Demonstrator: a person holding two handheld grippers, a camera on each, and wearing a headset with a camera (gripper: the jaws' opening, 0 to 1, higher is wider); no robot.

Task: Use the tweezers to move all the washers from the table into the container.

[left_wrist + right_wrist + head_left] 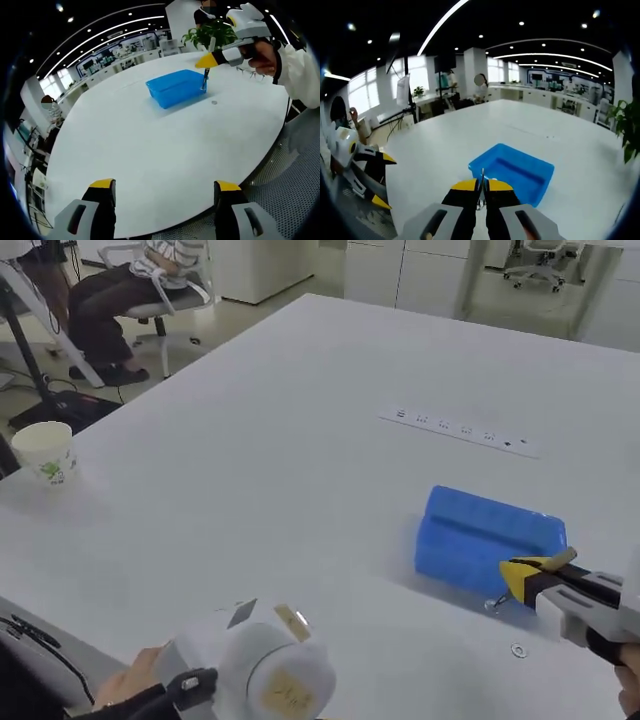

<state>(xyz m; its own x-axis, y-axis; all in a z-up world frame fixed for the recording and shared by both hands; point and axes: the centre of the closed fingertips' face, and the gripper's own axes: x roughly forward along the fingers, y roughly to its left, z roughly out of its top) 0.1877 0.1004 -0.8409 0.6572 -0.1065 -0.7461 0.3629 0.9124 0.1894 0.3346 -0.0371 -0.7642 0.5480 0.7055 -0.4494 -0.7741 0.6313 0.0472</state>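
A blue rectangular container (480, 530) stands on the white table (280, 500). My right gripper (522, 576) hovers at the container's near side, shut on metal tweezers (500, 598) that point down toward the table by the container's front wall. Whether the tips hold a washer I cannot tell. One small washer (517, 650) lies on the table in front of the container, also seen as the washer (214, 102). The right gripper view looks over the tweezers (482, 181) into the container (515, 172). My left gripper (165, 192) is open and holds nothing, low at the table's near edge.
A paper cup (45, 452) stands at the table's left edge. A flush power strip (460, 430) lies beyond the container. A person sits on a chair (150, 285) at the far left. A plant (205, 32) stands past the table.
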